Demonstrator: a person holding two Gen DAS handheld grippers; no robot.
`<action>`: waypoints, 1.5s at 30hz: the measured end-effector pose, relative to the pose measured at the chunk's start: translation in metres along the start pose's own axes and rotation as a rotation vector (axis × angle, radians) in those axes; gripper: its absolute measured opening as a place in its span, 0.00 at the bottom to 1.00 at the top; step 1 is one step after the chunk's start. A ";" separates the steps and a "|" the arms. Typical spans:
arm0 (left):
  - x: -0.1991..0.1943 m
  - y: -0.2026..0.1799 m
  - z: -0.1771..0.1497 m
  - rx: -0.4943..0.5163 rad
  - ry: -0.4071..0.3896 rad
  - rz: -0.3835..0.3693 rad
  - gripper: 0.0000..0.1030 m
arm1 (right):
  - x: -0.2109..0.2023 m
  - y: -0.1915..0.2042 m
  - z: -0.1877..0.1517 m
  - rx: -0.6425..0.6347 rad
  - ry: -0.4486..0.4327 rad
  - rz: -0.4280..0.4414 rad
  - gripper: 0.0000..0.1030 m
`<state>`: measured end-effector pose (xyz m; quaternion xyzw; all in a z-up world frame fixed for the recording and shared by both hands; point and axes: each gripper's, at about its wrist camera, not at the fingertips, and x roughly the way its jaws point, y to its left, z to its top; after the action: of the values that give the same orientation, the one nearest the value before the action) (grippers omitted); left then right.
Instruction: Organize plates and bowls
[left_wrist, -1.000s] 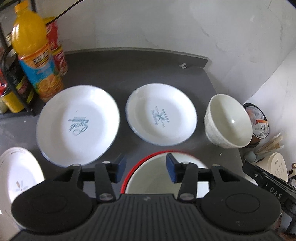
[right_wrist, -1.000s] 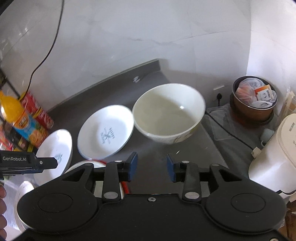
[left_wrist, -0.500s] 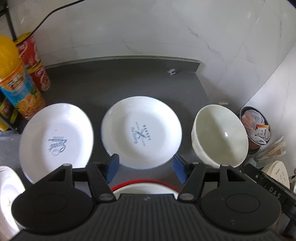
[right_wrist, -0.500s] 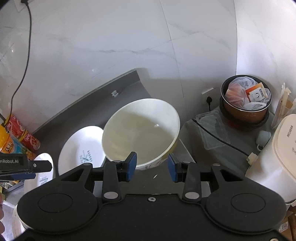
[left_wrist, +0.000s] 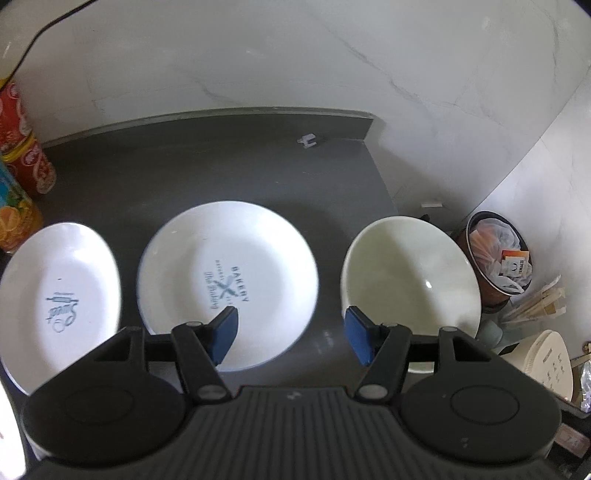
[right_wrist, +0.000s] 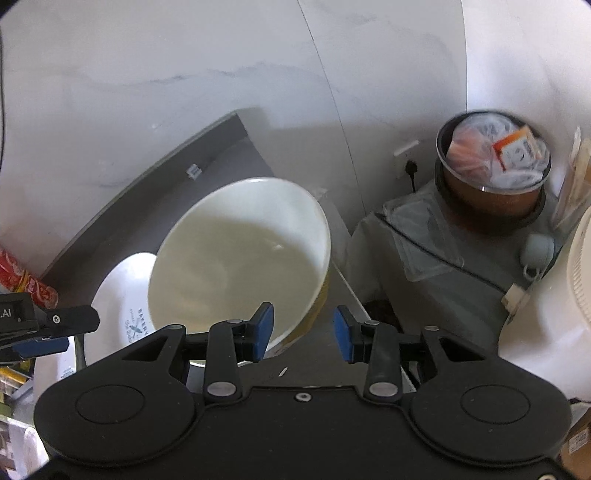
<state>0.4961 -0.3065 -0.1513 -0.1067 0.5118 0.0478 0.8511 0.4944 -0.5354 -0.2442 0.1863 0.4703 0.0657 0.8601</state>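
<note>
Right claw (right_wrist: 303, 332), spread and empty, straddles the near rim of the glossy cream ceramic bowl (right_wrist: 240, 266) at frame centre on the dark grey table (left_wrist: 221, 166); squaring up before pinching should prevent slipping. Left claw (left_wrist: 291, 336), also spread, hovers over the white "Bakery" plate (left_wrist: 229, 280).

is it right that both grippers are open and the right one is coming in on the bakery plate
Not quite. Both the left gripper and the right gripper are open, but the right one is lined up with the near rim of the bowl, not the bakery plate. The right wrist view shows this.
</note>
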 end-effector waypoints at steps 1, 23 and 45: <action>0.003 -0.003 0.001 0.006 0.002 -0.012 0.61 | 0.003 -0.002 0.000 0.010 0.008 0.004 0.36; 0.056 -0.012 0.010 -0.030 0.102 -0.120 0.30 | -0.005 0.006 -0.001 0.032 -0.016 0.027 0.15; -0.028 0.037 0.008 -0.083 0.007 -0.178 0.04 | -0.083 0.051 -0.019 -0.001 -0.117 0.073 0.16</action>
<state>0.4826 -0.2682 -0.1284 -0.1870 0.5006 -0.0073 0.8452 0.4361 -0.5072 -0.1684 0.2064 0.4123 0.0862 0.8832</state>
